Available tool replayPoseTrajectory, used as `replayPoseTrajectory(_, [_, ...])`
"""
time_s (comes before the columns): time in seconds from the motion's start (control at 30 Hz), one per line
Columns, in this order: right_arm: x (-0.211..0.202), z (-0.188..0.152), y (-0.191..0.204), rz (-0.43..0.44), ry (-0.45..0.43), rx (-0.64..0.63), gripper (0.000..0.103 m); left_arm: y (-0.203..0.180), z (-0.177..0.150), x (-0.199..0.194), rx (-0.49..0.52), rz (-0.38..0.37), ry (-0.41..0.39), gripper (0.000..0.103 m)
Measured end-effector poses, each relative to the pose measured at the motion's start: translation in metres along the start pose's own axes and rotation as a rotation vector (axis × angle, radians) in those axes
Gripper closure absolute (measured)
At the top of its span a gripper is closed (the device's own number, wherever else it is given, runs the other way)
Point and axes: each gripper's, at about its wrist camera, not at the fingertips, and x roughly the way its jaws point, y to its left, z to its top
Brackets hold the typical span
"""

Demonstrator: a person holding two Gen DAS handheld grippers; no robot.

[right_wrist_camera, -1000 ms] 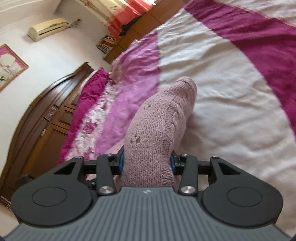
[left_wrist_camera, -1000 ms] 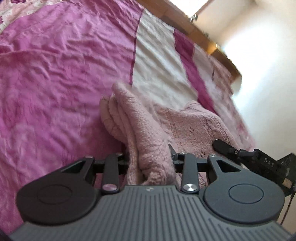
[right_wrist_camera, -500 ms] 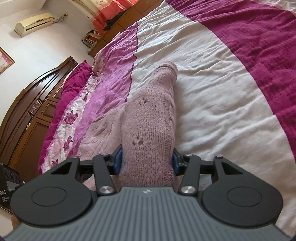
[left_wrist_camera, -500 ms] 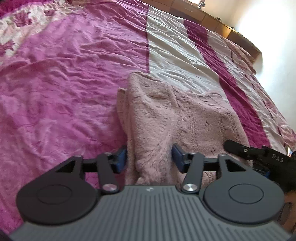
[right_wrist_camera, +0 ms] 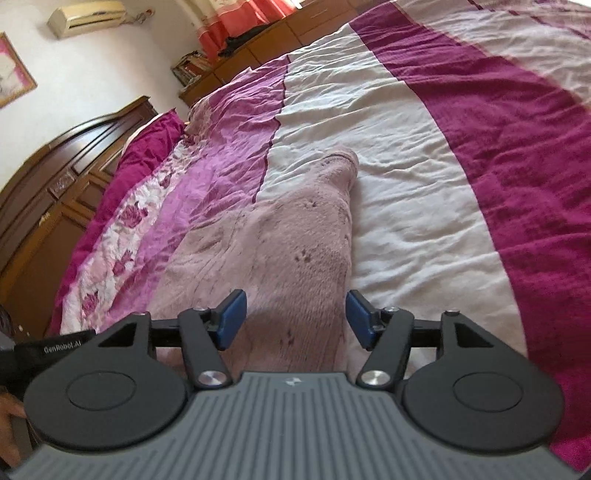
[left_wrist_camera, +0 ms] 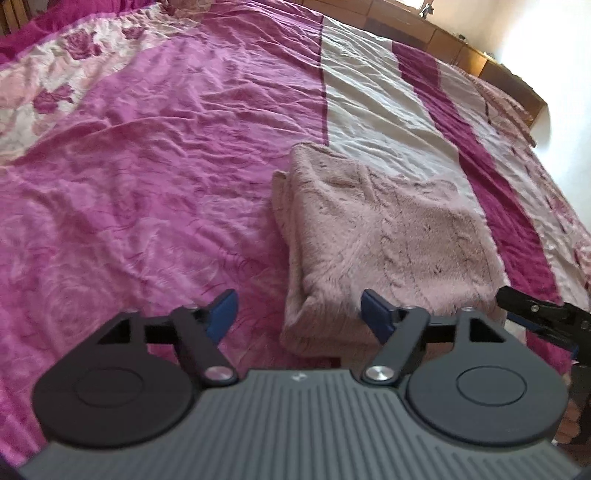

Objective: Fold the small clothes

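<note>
A dusty-pink knitted garment (left_wrist_camera: 384,236) lies folded flat on the bedspread (left_wrist_camera: 147,166). My left gripper (left_wrist_camera: 297,310) hovers at its near left corner, jaws opening, blue pads clear of the knit; the corner sits between them untouched. In the right wrist view the same garment (right_wrist_camera: 295,251) stretches away from my right gripper (right_wrist_camera: 293,317), whose jaws are also opening, the pads standing off the fabric on both sides. The right gripper's finger (left_wrist_camera: 535,306) shows at the right edge of the left wrist view.
The bedspread has magenta, cream (right_wrist_camera: 424,177) and floral bands. A dark wooden headboard (right_wrist_camera: 48,177) stands to the left, a low wooden cabinet (right_wrist_camera: 258,44) with books beyond the bed, an air conditioner (right_wrist_camera: 86,16) on the wall.
Both grippers have let go of the pink knit and their jaws spread. The garment dropped from a raised bunch to a flat fold, and both grippers pulled back from it.
</note>
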Motion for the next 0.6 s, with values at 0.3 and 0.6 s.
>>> replayPoseTrajectory(0.3, [-0.013, -0.029, 0.013, -0.079, 0.105, -0.072, 0.026, -0.020, -0.027, 0.001, 0.110, 0.062, 0.072, 0.023])
replayPoseTrajectory(0.6, [0.001, -0.055, 0.022, -0.152, 0.187, -0.162, 0.025, -0.031, -0.048, 0.017, 0.128, 0.107, 0.138, 0.023])
